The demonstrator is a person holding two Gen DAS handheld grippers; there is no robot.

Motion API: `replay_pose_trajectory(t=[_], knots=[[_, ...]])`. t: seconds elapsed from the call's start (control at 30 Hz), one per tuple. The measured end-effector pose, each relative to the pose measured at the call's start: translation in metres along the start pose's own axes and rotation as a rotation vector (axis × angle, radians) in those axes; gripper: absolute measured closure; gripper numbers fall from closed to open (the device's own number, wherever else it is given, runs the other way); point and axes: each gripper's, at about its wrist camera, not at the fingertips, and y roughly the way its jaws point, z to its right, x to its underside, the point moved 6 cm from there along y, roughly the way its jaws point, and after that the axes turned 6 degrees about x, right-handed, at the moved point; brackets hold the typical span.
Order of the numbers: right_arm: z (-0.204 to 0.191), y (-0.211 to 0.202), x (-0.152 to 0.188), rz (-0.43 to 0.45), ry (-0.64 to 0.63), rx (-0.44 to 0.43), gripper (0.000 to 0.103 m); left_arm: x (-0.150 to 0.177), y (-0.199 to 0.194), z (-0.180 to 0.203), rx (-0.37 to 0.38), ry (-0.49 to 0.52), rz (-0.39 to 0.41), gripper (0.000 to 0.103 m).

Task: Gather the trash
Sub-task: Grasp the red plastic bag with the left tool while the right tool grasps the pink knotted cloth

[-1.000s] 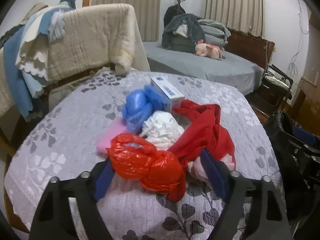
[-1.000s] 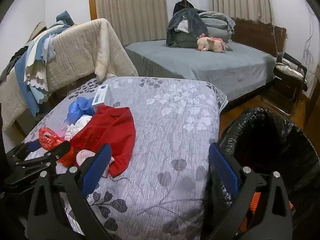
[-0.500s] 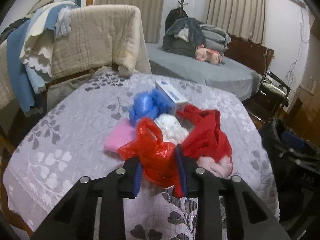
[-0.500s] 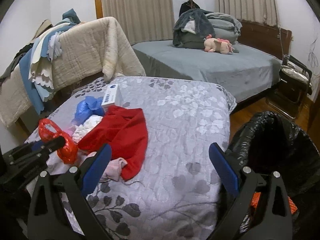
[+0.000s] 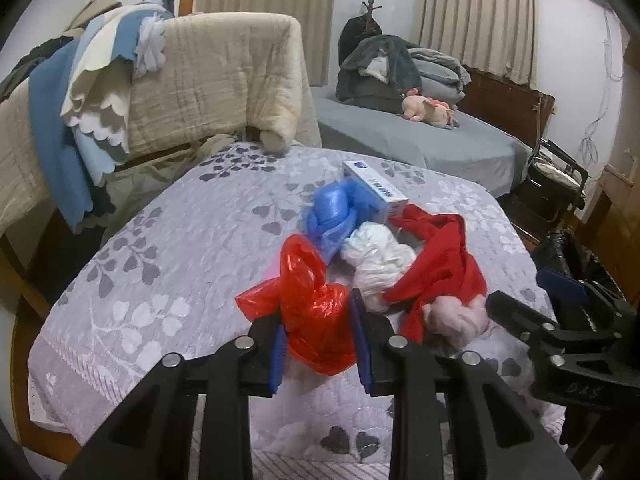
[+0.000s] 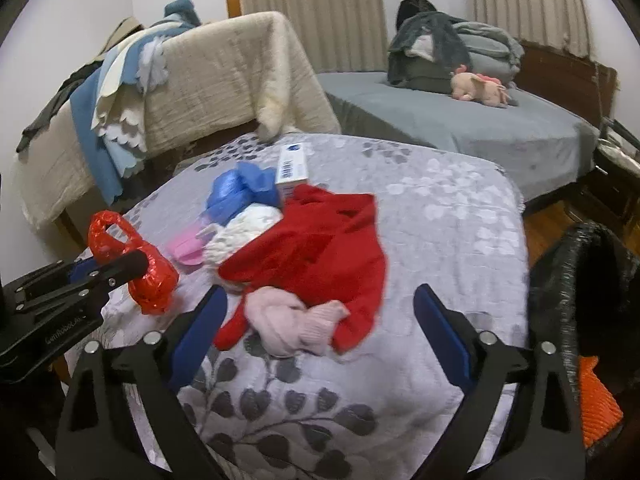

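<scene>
My left gripper (image 5: 318, 336) is shut on a red plastic bag (image 5: 310, 308) and holds it just above the table; it also shows in the right wrist view (image 6: 140, 268). Behind it lie a blue plastic bag (image 5: 332, 216), a white crumpled bag (image 5: 378, 256), a pink piece (image 6: 186, 246), a white box (image 5: 376, 192), a red cloth (image 6: 320, 240) and a pink sock bundle (image 6: 296, 324). My right gripper (image 6: 320, 336) is open and empty, above the sock bundle. A black trash bag (image 6: 580, 280) stands open at the right.
The table has a grey floral cloth (image 6: 440, 200). A chair draped with blankets (image 5: 192, 80) stands behind it. A grey bed (image 6: 480, 128) with clothes and a plush toy is at the back. Something orange (image 6: 596, 396) lies in the trash bag.
My left gripper has closed on the red bag and lifted it off the pile. My right gripper has moved left over the red cloth and socks, still open.
</scene>
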Motion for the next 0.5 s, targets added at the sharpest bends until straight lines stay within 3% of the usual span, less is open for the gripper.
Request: replay_pose_trajectory(t=[0.37, 0.5], knots=[[-0.025, 0.031, 0.015, -0.078, -0.056, -0.003, 0.036, 0.003, 0.003, -0.015, -0.005, -0.007, -0.008, 0.075], [-0.024, 0.037, 0.019, -0.107, -0.049, -0.015, 0.049, 0.004, 0.003, -0.018, -0.003, -0.019, -0.01, 0.075]])
